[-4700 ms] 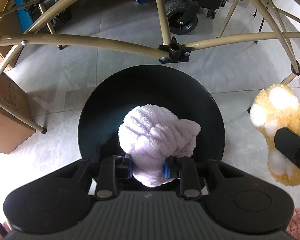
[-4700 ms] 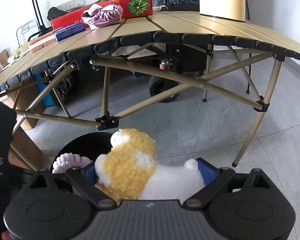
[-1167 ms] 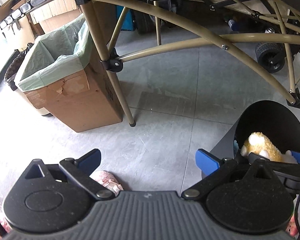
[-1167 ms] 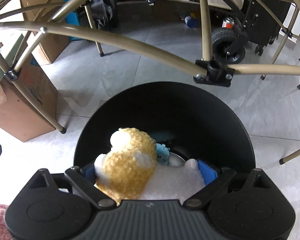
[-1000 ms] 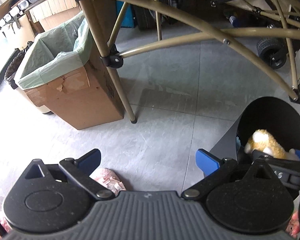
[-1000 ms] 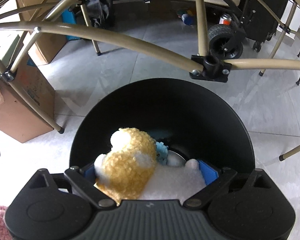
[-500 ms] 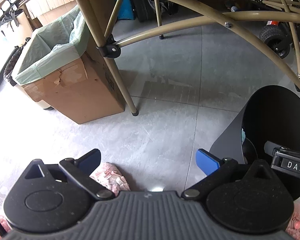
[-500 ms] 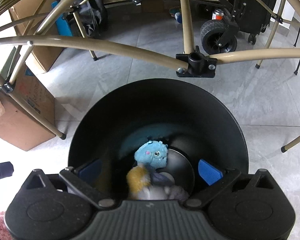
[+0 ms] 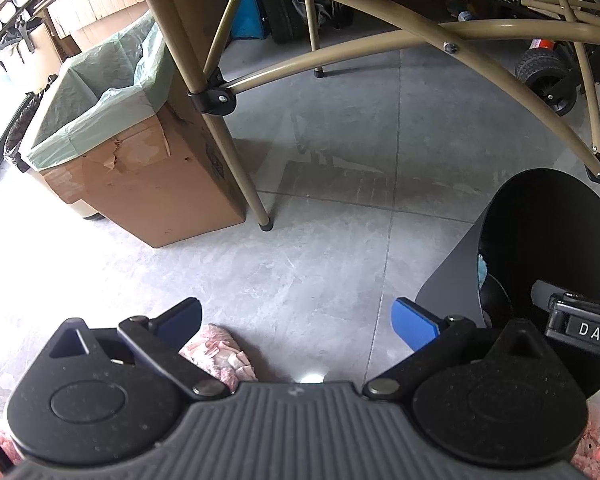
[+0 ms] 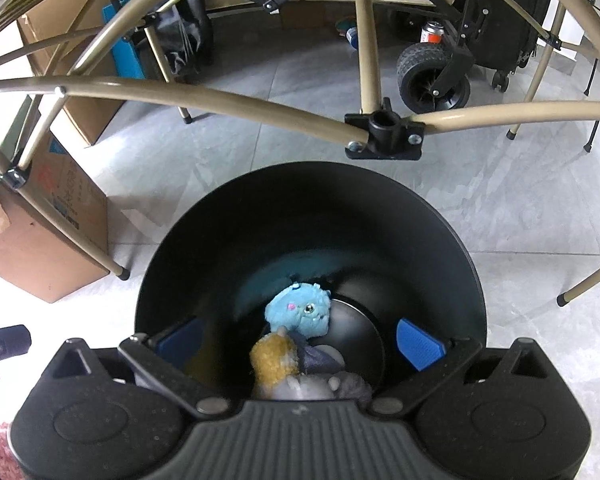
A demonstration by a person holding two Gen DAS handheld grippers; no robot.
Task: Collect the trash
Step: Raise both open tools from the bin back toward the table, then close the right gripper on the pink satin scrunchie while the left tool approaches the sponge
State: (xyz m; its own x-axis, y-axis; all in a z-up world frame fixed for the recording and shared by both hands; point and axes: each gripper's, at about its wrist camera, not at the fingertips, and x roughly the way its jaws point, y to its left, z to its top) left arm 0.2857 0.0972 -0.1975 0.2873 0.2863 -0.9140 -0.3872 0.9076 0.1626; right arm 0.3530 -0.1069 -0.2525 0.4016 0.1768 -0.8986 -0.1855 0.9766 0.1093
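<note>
**Both grippers empty, toys in the black bin**

The right gripper (image 10: pixel 300 340) hangs over the mouth of the black bin (image 10: pixel 380 200), jaws spread wide and holding nothing, both blue pads inside the rim. Below them, on the bin's floor, lie a yellow plush toy (image 10: pixel 274 360), a blue plush toy (image 10: pixel 300 314) touching it, and a pale grey plush piece (image 10: pixel 340 384) nearest the camera.

The left gripper (image 9: pixel 296 320) is to the left of the bin, jaws likewise released and empty, over open grey floor tile (image 9: pixel 320 248). A pink fluffy item (image 9: pixel 216 354) lies on the floor just under its left finger. Beyond, a tan table leg (image 9: pixel 236 168) stands on the tile beside a cardboard box (image 9: pixel 152 184) lined with a green bag. Crossing tan struts (image 10: pixel 220 104) close the space beyond the bin's far rim.
</note>
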